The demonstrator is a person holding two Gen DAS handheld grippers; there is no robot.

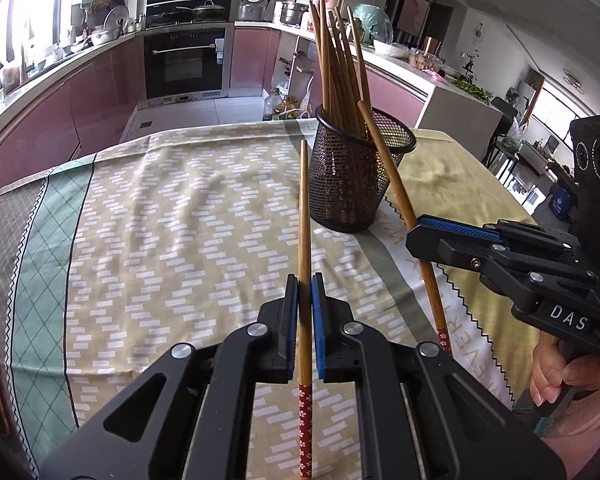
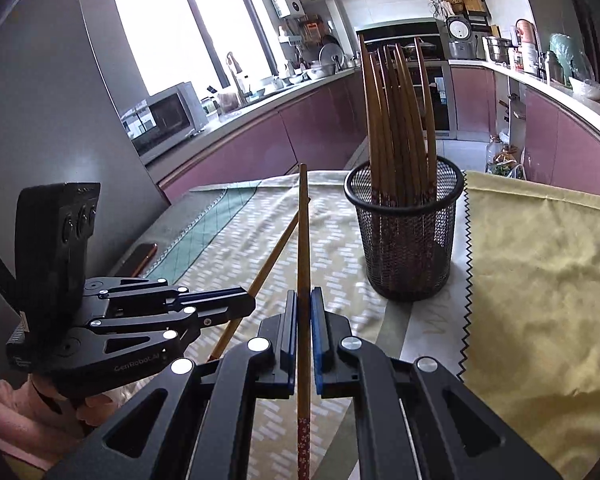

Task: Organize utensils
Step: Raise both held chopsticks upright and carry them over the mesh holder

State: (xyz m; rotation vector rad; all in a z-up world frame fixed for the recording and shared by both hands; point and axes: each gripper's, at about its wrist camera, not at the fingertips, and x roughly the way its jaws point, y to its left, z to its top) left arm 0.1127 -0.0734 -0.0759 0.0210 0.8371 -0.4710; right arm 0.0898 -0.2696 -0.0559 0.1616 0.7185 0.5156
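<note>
Two loose chopsticks are off the table, one clamped in each tool. The left gripper [image 1: 304,280] has its blue pads closed on a chopstick [image 1: 305,240] whose bare tip points toward the mesh holder [image 1: 356,184]; its red flowered end hangs back below the jaws. The right gripper [image 2: 304,296] is closed the same way on a second chopstick [image 2: 303,240], thin tip forward. In the right wrist view the two sticks cross just ahead of the jaws.

The black mesh holder stands upright on the patterned tablecloth [image 1: 160,208], already holding a bundle of chopsticks [image 1: 336,52] that fan out above its rim. A yellow cloth [image 2: 540,280] lies just beside it. Pink kitchen cabinets [image 1: 60,120] lie beyond the table.
</note>
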